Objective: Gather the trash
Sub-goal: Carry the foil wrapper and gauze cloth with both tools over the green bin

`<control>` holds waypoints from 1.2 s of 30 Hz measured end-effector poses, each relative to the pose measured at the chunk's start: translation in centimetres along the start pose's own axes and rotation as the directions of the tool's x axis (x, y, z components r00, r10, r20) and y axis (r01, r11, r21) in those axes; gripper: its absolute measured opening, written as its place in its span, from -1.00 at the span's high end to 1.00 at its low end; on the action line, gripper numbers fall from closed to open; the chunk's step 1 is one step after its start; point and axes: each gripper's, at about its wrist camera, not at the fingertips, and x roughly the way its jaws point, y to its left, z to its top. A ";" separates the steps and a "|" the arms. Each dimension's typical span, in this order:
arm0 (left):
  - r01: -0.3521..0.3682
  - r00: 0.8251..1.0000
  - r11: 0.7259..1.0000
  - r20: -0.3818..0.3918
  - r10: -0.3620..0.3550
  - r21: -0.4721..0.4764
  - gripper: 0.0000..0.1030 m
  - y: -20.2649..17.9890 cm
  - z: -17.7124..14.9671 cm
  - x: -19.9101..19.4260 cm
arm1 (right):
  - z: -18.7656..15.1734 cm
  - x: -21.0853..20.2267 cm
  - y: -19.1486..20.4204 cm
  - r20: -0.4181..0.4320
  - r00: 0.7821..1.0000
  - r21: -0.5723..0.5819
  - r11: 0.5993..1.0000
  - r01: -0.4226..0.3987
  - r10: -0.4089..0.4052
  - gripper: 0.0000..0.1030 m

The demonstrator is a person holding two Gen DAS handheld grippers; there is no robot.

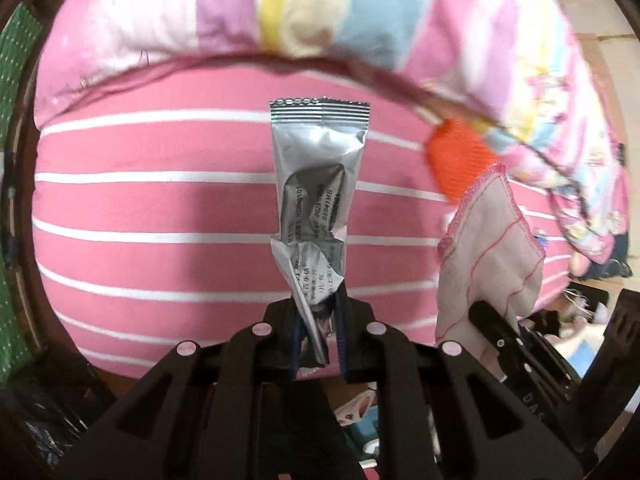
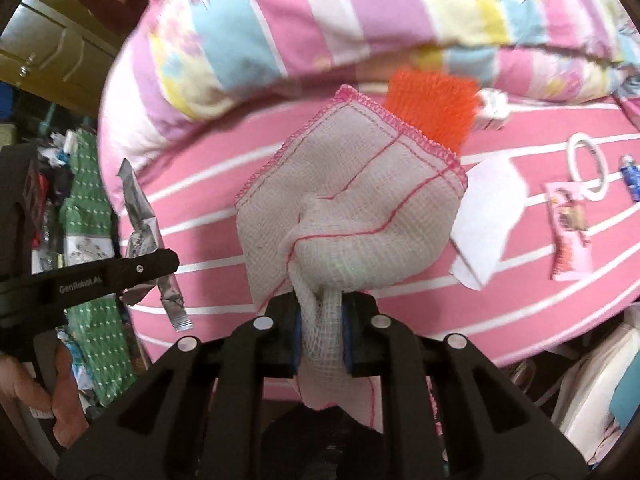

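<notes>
The left gripper (image 1: 320, 312) is clamped on the crumpled lower end of a silver wrapper (image 1: 316, 184), whose small print is too creased to read. The right gripper (image 2: 322, 320) is pinched on a bunched white gauze cloth (image 2: 352, 200) with pink stitched edges; that cloth hides the near part of an orange mesh piece (image 2: 434, 104). Both hang above the pink striped bed sheet (image 1: 160, 208). Toward the sheet's right edge lie a white paper (image 2: 488, 216), a pink snack packet (image 2: 568, 232) and a white ring (image 2: 588, 168). At the far edge, a blurred pastel quilt (image 2: 320, 20) covers the sheet.
</notes>
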 end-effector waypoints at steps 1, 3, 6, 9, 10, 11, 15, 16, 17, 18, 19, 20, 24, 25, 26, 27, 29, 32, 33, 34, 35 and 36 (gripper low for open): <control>0.013 1.000 1.000 0.005 -0.013 0.011 0.74 -0.7 -0.3 -1.7 | -0.4 -1.1 -0.5 0.014 1.000 0.006 1.000 -0.003 0.003 0.71; 0.029 0.999 0.998 0.018 -0.030 0.048 0.74 -3.0 -1.0 -4.2 | -0.8 -4.3 -0.5 0.051 0.999 0.022 1.000 -0.002 0.001 0.71; 0.058 0.997 0.992 0.034 -0.063 0.116 0.74 -6.4 -2.0 -6.9 | -1.3 -9.0 -1.9 0.107 0.994 0.053 0.999 0.006 -0.012 0.71; 0.080 0.995 0.976 0.042 -0.090 0.205 0.74 -10.7 -3.1 -9.2 | -2.0 -13.4 -2.5 0.173 0.984 0.109 0.994 0.011 -0.029 0.71; 0.087 0.994 0.968 0.045 -0.100 0.236 0.74 -11.9 -3.8 -10.2 | -2.4 -15.0 -3.4 0.197 0.980 0.137 0.990 0.007 -0.034 0.71; 0.094 0.993 0.961 0.048 -0.110 0.261 0.74 -13.7 -4.2 -10.4 | -2.8 -16.3 -4.1 0.215 0.976 0.160 0.987 0.004 -0.038 0.71; 0.113 0.988 0.919 0.055 -0.145 0.379 0.74 -20.7 -6.4 -12.1 | -5.0 -22.0 -8.0 0.293 0.954 0.246 0.969 -0.005 -0.070 0.70; 0.116 0.987 0.905 0.056 -0.152 0.410 0.74 -22.8 -7.3 -12.0 | -5.5 -23.1 -9.1 0.304 0.949 0.260 0.966 -0.005 -0.077 0.70; 0.119 0.986 0.892 0.056 -0.158 0.435 0.74 -24.6 -7.9 -12.4 | -6.0 -24.2 -10.2 0.315 0.945 0.275 0.961 -0.006 -0.084 0.70; 0.123 0.984 0.876 0.055 -0.168 0.466 0.74 -26.6 -8.9 -12.7 | -6.6 -25.1 -11.5 0.325 0.941 0.292 0.956 -0.007 -0.093 0.70; 0.127 0.983 0.867 0.055 -0.175 0.483 0.74 -28.2 -9.5 -12.8 | -7.3 -26.3 -13.0 0.339 0.935 0.311 0.950 -0.011 -0.100 0.70; 0.130 0.982 0.858 0.055 -0.181 0.496 0.74 -30.0 -9.9 -12.6 | -7.8 -27.3 -14.2 0.350 0.931 0.324 0.946 -0.015 -0.105 0.70; 0.132 0.980 0.820 0.053 -0.193 0.558 0.74 -37.2 -13.9 -12.4 | -10.9 -31.0 -20.1 0.385 0.913 0.371 0.929 -0.021 -0.133 0.70; 0.133 0.980 0.812 0.046 -0.193 0.568 0.74 -38.8 -15.1 -12.1 | -12.1 -31.9 -21.8 0.389 0.910 0.393 0.919 -0.023 -0.143 0.70; 0.138 0.980 0.805 0.038 -0.195 0.578 0.74 -40.3 -16.3 -11.8 | -13.0 -32.7 -23.3 0.395 0.906 0.412 0.911 -0.029 -0.150 0.70; 0.141 0.980 0.792 0.027 -0.195 0.594 0.74 -42.1 -17.7 -11.5 | -14.1 -33.5 -25.0 0.402 0.901 0.430 0.902 -0.030 -0.162 0.70; 0.139 0.983 0.758 0.007 -0.185 0.637 0.74 -45.7 -20.3 -10.5 | -16.4 -35.1 -28.4 0.410 0.892 0.469 0.883 -0.026 -0.191 0.70; 0.149 0.985 0.703 -0.038 -0.171 0.695 0.73 -51.4 -24.8 -8.4 | -20.2 -36.9 -33.5 0.410 0.883 0.545 0.838 -0.036 -0.228 0.70; 0.153 0.985 0.689 -0.050 -0.167 0.709 0.73 -52.7 -25.8 -7.8 | -21.9 -37.5 -35.5 0.407 0.879 0.573 0.818 -0.036 -0.246 0.70; 0.159 0.984 0.668 -0.066 -0.163 0.727 0.73 -54.5 -27.2 -6.9 | -22.9 -37.9 -36.9 0.404 0.877 0.591 0.806 -0.035 -0.259 0.70; 0.164 0.984 0.652 -0.077 -0.160 0.740 0.73 -55.9 -28.4 -6.2 | -24.4 -38.4 -38.6 0.398 0.875 0.615 0.788 -0.032 -0.275 0.70; 0.173 0.983 0.634 -0.094 -0.156 0.754 0.73 -57.6 -29.8 -5.3 | -25.6 -38.8 -39.9 0.393 0.874 0.632 0.775 -0.032 -0.285 0.70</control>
